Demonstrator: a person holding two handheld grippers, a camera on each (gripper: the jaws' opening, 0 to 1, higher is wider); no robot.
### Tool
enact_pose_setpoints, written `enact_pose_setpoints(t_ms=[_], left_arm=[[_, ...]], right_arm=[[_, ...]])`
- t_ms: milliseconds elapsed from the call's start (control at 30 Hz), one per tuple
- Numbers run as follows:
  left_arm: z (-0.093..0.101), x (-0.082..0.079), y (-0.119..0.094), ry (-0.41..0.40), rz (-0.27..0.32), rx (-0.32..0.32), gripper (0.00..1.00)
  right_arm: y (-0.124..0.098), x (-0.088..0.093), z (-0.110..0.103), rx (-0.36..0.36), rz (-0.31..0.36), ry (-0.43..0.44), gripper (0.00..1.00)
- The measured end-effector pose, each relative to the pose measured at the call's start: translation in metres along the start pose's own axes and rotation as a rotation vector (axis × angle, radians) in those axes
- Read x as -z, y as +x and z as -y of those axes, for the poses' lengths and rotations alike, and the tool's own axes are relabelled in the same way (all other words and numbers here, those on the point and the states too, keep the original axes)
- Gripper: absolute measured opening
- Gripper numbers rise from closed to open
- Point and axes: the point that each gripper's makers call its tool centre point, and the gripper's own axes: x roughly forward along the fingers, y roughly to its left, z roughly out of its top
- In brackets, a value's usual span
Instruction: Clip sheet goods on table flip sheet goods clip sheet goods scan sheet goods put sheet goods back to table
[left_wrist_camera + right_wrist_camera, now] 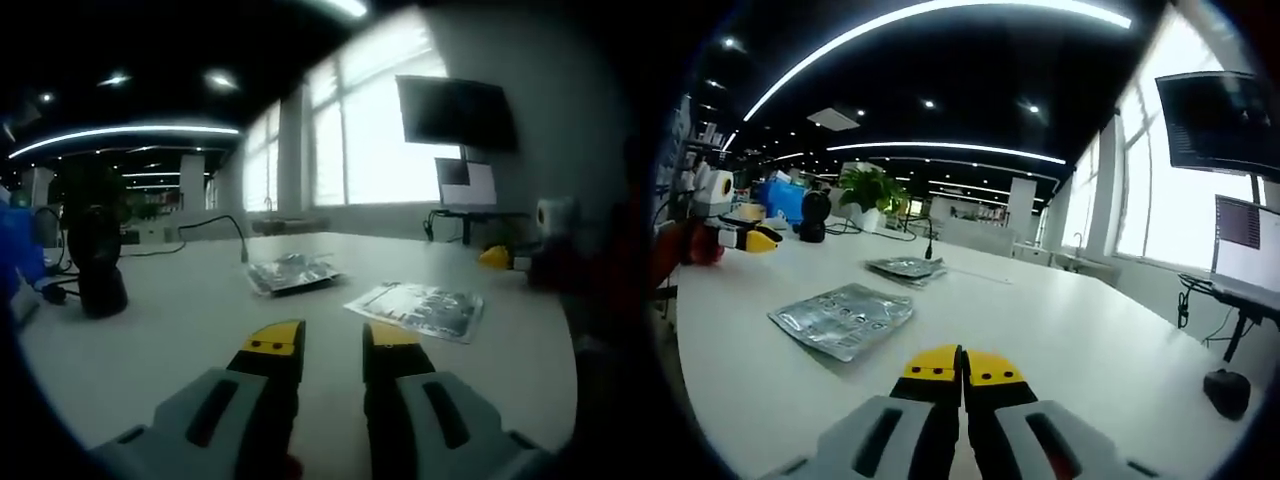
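Two silvery flat sheet packs lie on the white table. In the left gripper view the nearer pack lies ahead to the right of my left gripper, the other pack farther on and to the left. The yellow-tipped jaws stand apart with nothing between them, short of both packs. In the right gripper view one pack lies ahead to the left of my right gripper, the second pack beyond it. These jaws are pressed together, empty, low over the table.
A black scanner on a stand with a cable sits at the left. A monitor and laptop stand by the windows. The left gripper's yellow tip shows far left. A small black object lies at the right.
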Motion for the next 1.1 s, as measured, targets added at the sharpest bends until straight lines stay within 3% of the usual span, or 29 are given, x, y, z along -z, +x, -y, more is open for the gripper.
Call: enact_pose_setpoints(t_ms=[733, 933, 1100], left_arm=[[0.007, 0.002, 0.001, 0.029, -0.006, 0.029, 0.16], [0.011, 0.003, 0.002, 0.057, -0.015, 0.043, 0.16], [0.013, 0.003, 0.002, 0.066, -0.017, 0.049, 0.16]], right_arm=[[0.002, 0.0, 0.005, 0.022, -0.023, -0.021, 0.0], [0.005, -0.009, 0.007, 0.033, -0.021, 0.02, 0.0], [0.01, -0.019, 0.004, 0.035, -0.021, -0.031, 0.0]])
